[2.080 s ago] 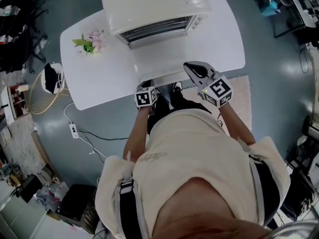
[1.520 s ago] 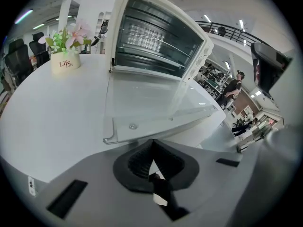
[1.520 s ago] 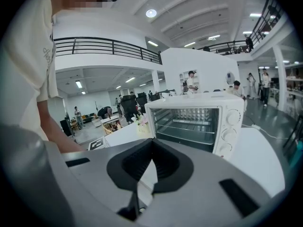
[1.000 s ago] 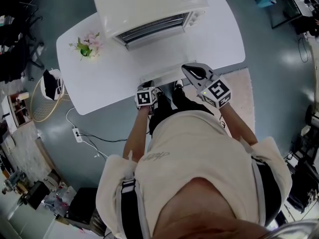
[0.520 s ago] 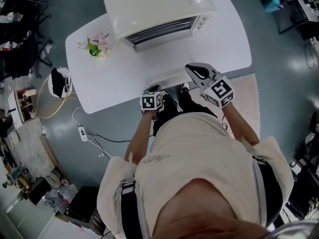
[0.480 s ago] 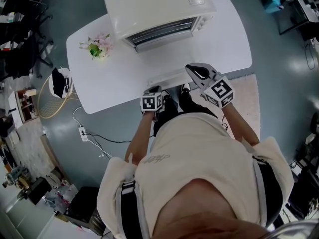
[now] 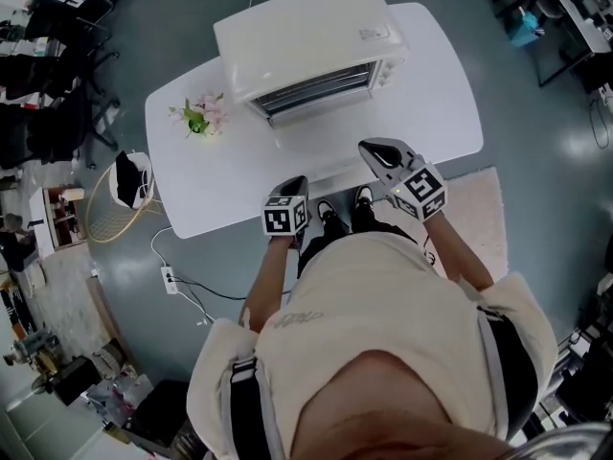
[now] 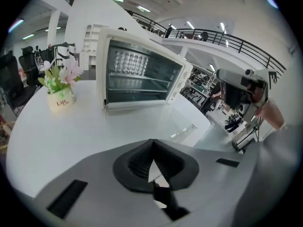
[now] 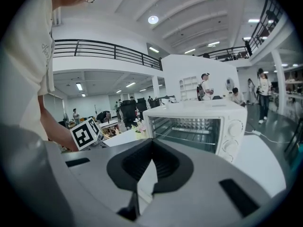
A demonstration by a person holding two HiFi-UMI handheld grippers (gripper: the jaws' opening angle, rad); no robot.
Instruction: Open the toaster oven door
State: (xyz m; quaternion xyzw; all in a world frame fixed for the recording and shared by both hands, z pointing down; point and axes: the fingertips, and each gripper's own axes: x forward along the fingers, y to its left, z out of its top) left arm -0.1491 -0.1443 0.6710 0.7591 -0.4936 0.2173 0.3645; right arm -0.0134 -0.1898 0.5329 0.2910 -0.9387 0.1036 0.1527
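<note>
Where the head view looks steeply down, a cream-white boxy metal toaster oven [image 7: 305,41] stands at upper centre on a white rounded-corner table [image 7: 431,94]. Its clear glass door [image 7: 311,147] is swung fully down to level and reaches toward the table's lower edge. The chamber is open and the wire rack shows. A small white pot of pink flowers [image 7: 203,118] stands on the table at the oven's left, well apart from it. The grey two-jaw left gripper [image 7: 295,184] is just below frame centre at the table's lower edge. It sits near the door's lower left corner and points up-frame. In its own view the jaws meet tip to tip with nothing between them, and the oven [image 8: 137,74] and lowered door [image 8: 182,122] lie ahead. The bare left forearm [image 7: 263,276] reaches straight out from the body. The grey right gripper [image 7: 372,149] is right of centre, over the table beside the door's right end, and angled up-left. Its jaws are likewise closed together and empty, and it faces the oven [image 9: 199,122]. The right forearm [image 7: 455,252] slants up-left from the elbow. A black-and-white marker cube [image 7: 284,218] rides on each tool. A beige rug [image 7: 484,209] lies on the floor at right.
</note>
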